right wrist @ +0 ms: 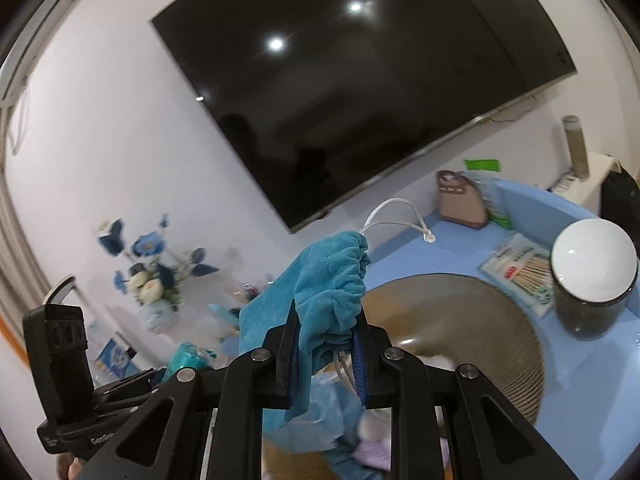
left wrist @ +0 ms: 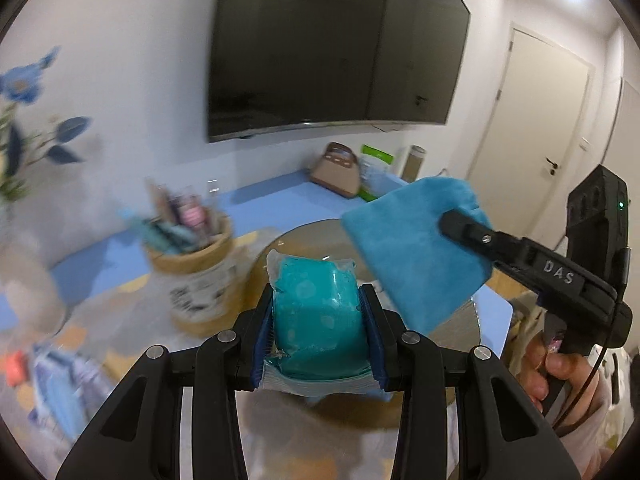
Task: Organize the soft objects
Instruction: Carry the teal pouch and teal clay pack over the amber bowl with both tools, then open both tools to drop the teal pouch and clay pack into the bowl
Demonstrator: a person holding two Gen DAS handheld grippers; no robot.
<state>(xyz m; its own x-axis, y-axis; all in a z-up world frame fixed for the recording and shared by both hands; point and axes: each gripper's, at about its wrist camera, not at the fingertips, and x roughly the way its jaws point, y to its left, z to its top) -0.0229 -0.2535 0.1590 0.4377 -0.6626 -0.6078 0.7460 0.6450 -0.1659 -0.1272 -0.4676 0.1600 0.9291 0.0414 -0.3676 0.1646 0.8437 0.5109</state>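
My left gripper (left wrist: 318, 314) is shut on a teal soft block in clear plastic wrap (left wrist: 314, 320), held up in the air. To its right my right gripper (left wrist: 454, 226) pinches a blue plush drawstring pouch (left wrist: 416, 248). In the right wrist view the same pouch (right wrist: 324, 292) is bunched between my right gripper's (right wrist: 324, 356) blue pads, and its white cord (right wrist: 396, 208) loops upward. The left gripper (right wrist: 176, 374) with the teal block (right wrist: 186, 356) shows at lower left. A round ribbed brown basket (right wrist: 480, 320) lies below the pouch, with blue and lilac soft items (right wrist: 376, 452) in it.
A dark jar with a white lid (right wrist: 592, 272) and a cotton swab box (right wrist: 520, 268) stand right of the basket on the blue table (right wrist: 580, 380). A round holder full of items (left wrist: 196, 276) is at the left. A beige handbag (left wrist: 338, 172) sits by the wall under a TV (left wrist: 332, 48). A hand (left wrist: 560, 364) grips the right tool.
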